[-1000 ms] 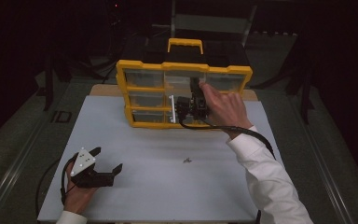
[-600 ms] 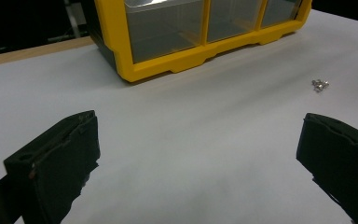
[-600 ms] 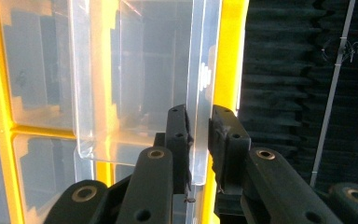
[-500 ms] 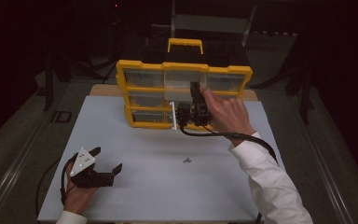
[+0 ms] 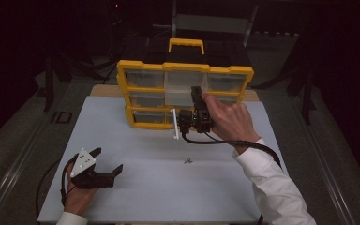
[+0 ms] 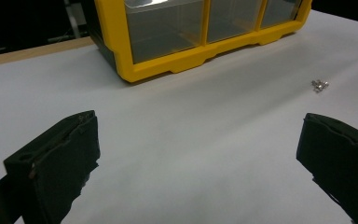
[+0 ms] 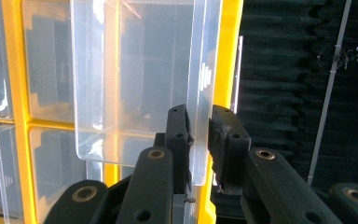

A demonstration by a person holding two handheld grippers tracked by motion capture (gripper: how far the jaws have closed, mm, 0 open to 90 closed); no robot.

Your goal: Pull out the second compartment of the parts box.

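Right tongs point(image 7: 199, 122) were clamped on the front wall of a clear drawer point(image 7: 135, 79), one jaw inside the wall and the other outside it, seen close in the right gripper view. From the high view, the right tongs point(image 5: 196, 96) sat at the front of a yellow organizer point(image 5: 184, 67) standing upright at the far side of the bench point(image 5: 168, 187), with the right hand point(image 5: 227, 117) wrapped around them and a white sleeve point(image 5: 274, 187) running back toward the lower edge. That drawer point(image 5: 183, 86) was in the middle of the top row and stuck out a little from the frame. A black cable point(image 5: 234, 142) trailed from the tongs across the bench.

Left tongs point(image 5: 108, 161) lay released near the front left corner of the bench, held by the left hand point(image 5: 77, 197), jaws spread wide with nothing between them. In the left gripper view, the left tongs point(image 6: 196, 154) pointed across bare white bench point(image 6: 191, 140) toward the organizer point(image 6: 168, 70). A small metal part point(image 6: 320, 85) lay on the bench, well apart from both tongs; in the high view it point(image 5: 188, 161) sat in front of the organizer, right of centre.
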